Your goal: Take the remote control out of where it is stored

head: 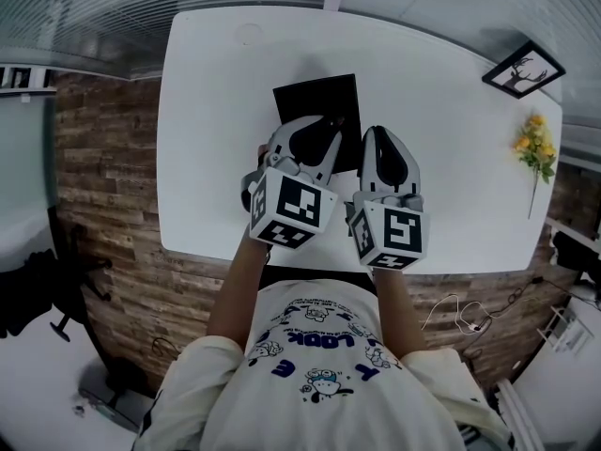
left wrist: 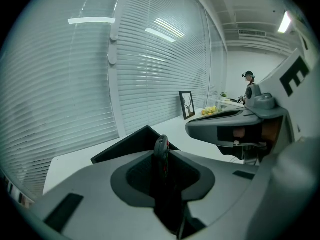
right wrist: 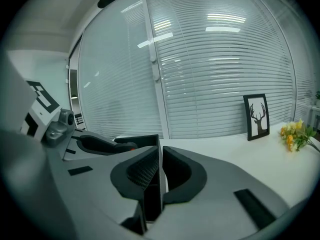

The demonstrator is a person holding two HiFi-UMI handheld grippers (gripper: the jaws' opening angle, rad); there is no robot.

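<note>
A black open box (head: 315, 97) lies on the white table (head: 207, 158). In the left gripper view a thin dark remote control (left wrist: 161, 149) with a red button stands edge-on between the jaws of my left gripper (left wrist: 162, 170), which is shut on it just above the box (left wrist: 132, 145). My left gripper (head: 326, 132) hangs over the box's near right part. Right beside it, my right gripper (head: 376, 139) sits at the box's right edge. Its own view shows my right gripper (right wrist: 160, 171) shut on the thin black box wall (right wrist: 158, 146).
A framed deer picture (head: 523, 69) stands at the table's far right corner, with yellow flowers (head: 535, 147) lying nearer along the right edge. Window blinds (right wrist: 220, 74) run behind the table. The table's near edge is just under the grippers' marker cubes.
</note>
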